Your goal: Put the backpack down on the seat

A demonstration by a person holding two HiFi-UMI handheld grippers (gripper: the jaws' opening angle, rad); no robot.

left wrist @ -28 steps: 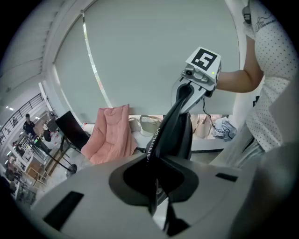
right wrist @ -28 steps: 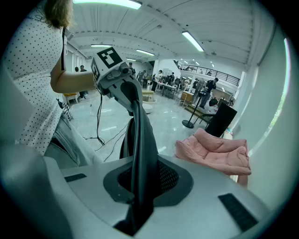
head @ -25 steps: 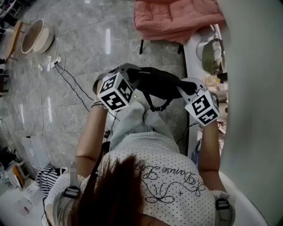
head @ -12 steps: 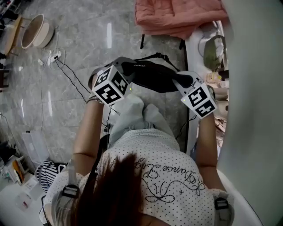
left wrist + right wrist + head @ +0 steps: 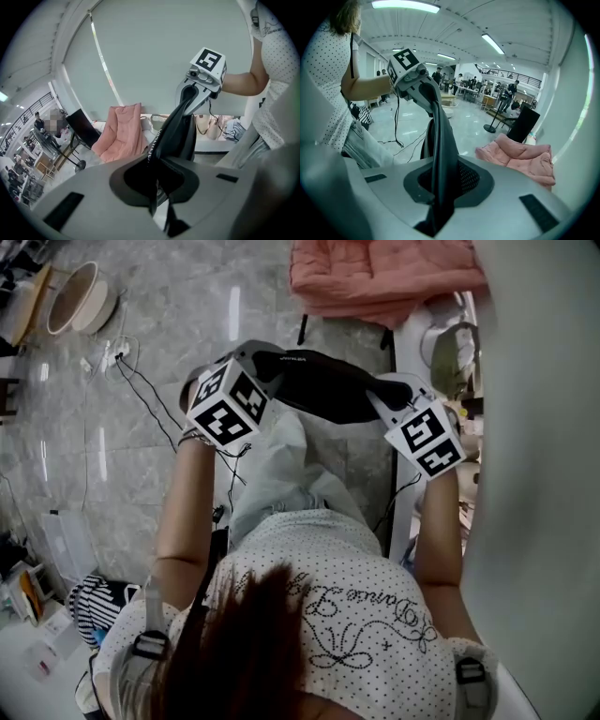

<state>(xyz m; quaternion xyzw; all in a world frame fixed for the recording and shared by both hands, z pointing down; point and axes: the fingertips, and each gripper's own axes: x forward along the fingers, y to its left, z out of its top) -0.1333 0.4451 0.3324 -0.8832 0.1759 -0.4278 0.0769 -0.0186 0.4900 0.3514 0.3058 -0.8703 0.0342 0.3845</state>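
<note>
A black backpack hangs stretched between my two grippers, above the person's legs. My left gripper is shut on its left end and my right gripper is shut on its right end. In the left gripper view a black strap runs from my left gripper up to the right gripper. The right gripper view shows the black fabric clamped in my right gripper and leading to the left gripper. The seat with a pink cushion stands just beyond the backpack.
A white ledge with bags runs along the right, beside a pale wall. A round basin and cables lie on the grey floor at the left. A black chair stands behind the pink seat.
Both grippers have carried the backpack forward, toward the pink seat. The backpack stays stretched between them.
</note>
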